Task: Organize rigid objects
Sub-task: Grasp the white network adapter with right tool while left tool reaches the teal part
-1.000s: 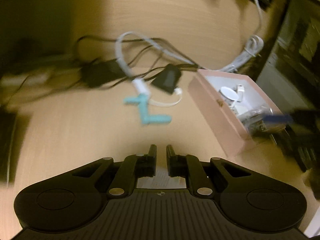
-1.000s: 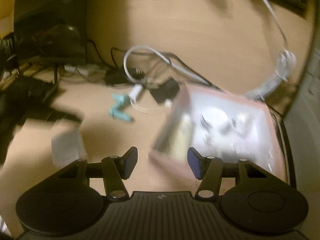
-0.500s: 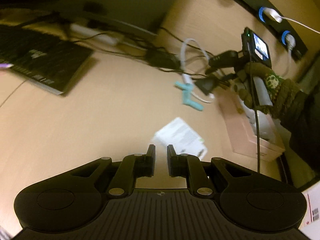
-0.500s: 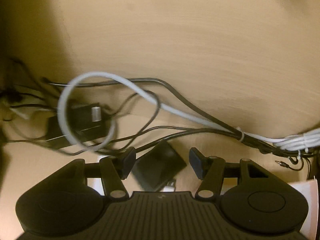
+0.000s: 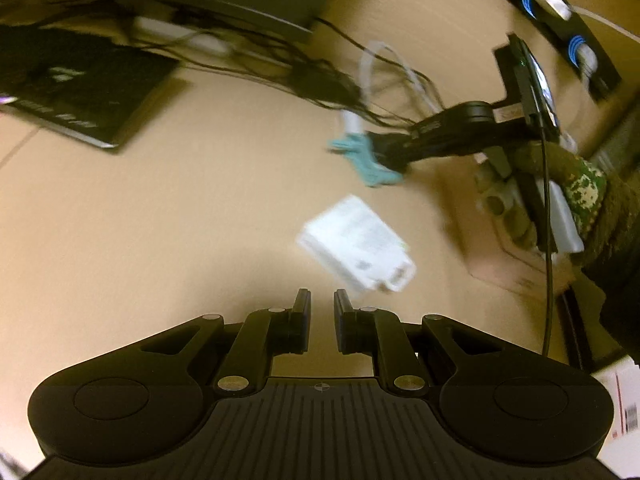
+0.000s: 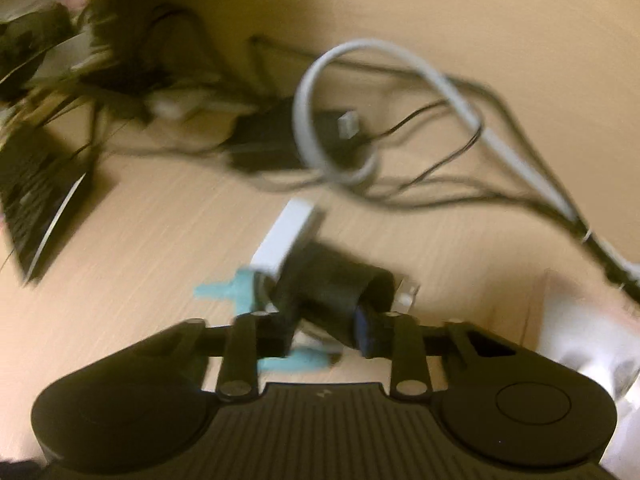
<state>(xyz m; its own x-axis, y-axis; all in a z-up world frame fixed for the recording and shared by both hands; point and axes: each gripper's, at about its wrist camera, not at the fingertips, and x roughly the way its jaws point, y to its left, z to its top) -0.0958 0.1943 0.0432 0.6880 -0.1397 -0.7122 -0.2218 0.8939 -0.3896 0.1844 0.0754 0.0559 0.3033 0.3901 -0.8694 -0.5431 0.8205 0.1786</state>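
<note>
My right gripper (image 6: 326, 330) is shut on a small black box-shaped device (image 6: 332, 284), held just above the desk. Under it lie a teal plastic piece (image 6: 240, 290) and a white adapter (image 6: 286, 236). In the left wrist view the right gripper (image 5: 396, 156) reaches in from the right, its tip over the teal piece (image 5: 362, 158). A white box (image 5: 356, 246) lies on the desk ahead of my left gripper (image 5: 322, 306), which is shut and empty. The pink box (image 5: 496, 264) is mostly hidden behind the right hand.
A tangle of black and white cables (image 6: 400, 128) with a black power brick (image 6: 268, 140) lies at the back. A black keyboard (image 5: 76, 92) sits at the left. A dark strip with blue-ringed ports (image 5: 560, 4) runs along the wall.
My right gripper has closed on the black device and drawn back with it over the teal piece. The left view has come closer to the white box.
</note>
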